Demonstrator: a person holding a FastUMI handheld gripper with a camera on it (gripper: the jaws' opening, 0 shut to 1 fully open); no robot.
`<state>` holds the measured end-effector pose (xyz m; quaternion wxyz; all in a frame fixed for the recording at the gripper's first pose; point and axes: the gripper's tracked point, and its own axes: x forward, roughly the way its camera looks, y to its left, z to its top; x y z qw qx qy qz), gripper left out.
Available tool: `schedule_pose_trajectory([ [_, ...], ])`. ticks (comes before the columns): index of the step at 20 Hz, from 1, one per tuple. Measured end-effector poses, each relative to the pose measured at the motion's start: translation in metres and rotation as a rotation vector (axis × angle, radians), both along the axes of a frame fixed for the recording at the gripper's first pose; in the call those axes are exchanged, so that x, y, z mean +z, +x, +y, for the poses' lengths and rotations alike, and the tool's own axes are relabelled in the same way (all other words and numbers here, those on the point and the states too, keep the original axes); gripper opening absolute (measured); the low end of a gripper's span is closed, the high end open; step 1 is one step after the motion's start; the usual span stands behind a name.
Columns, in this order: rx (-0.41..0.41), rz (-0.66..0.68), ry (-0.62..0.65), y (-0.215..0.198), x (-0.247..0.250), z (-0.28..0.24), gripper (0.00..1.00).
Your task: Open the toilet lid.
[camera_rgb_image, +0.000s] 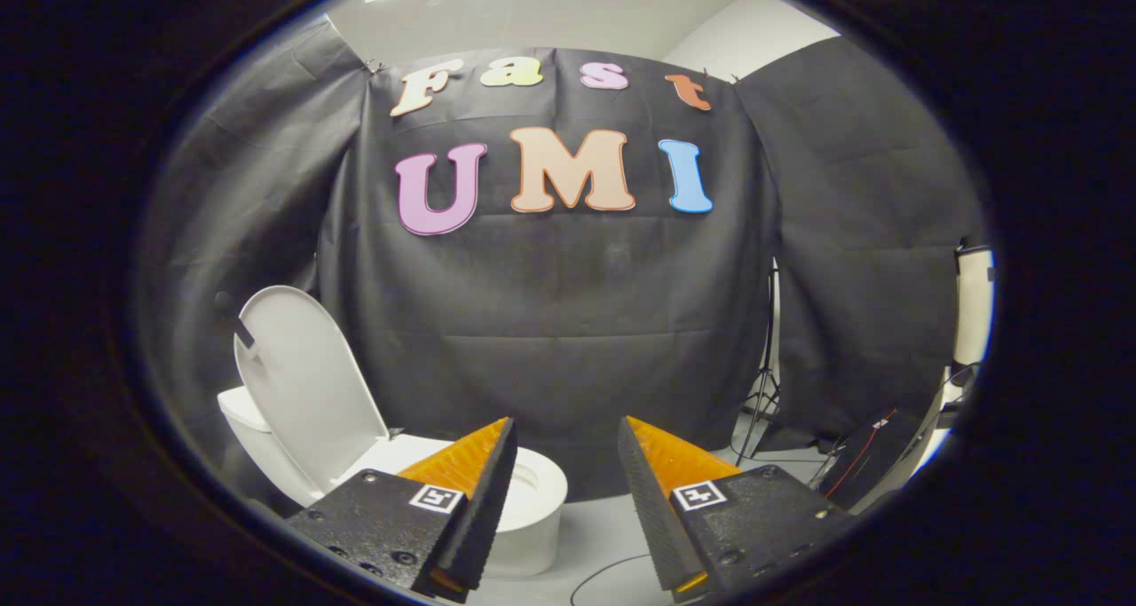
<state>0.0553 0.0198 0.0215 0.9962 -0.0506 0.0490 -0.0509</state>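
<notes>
Off to the left beyond the fingers, a white ceramic toilet (532,517) with its smooth white oval lid (302,384) already raised — tilted back and leaning toward the white tank (241,408) behind it, seat rim exposed and facing up. Partly masked by the left finger, bowl edge just ahead of that fingertip, not touching. Gripper (568,433) held level and pointing straight at the black cloth wall (568,322), spread apart with nothing between the fingers, well clear of the lid. Plenty of free space in the gap ahead: pale grey floor (603,526) running to the foot of the cloth, a thin dark cable (612,572) curling across it low between the fingers. To the right — tighter going: a slim black tripod stand (765,384) against the cloth seam, then a dark slanted case with a red line (865,464) near the right finger. White ceiling (550,11) above the cloth's top edge.
</notes>
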Motion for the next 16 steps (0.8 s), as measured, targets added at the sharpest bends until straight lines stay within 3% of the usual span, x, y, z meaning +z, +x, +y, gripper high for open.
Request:
schedule_pose_trajectory([
  [16, 0.013, 0.018, 0.033, 0.0040, -0.0091, 0.0041, 0.71],
])
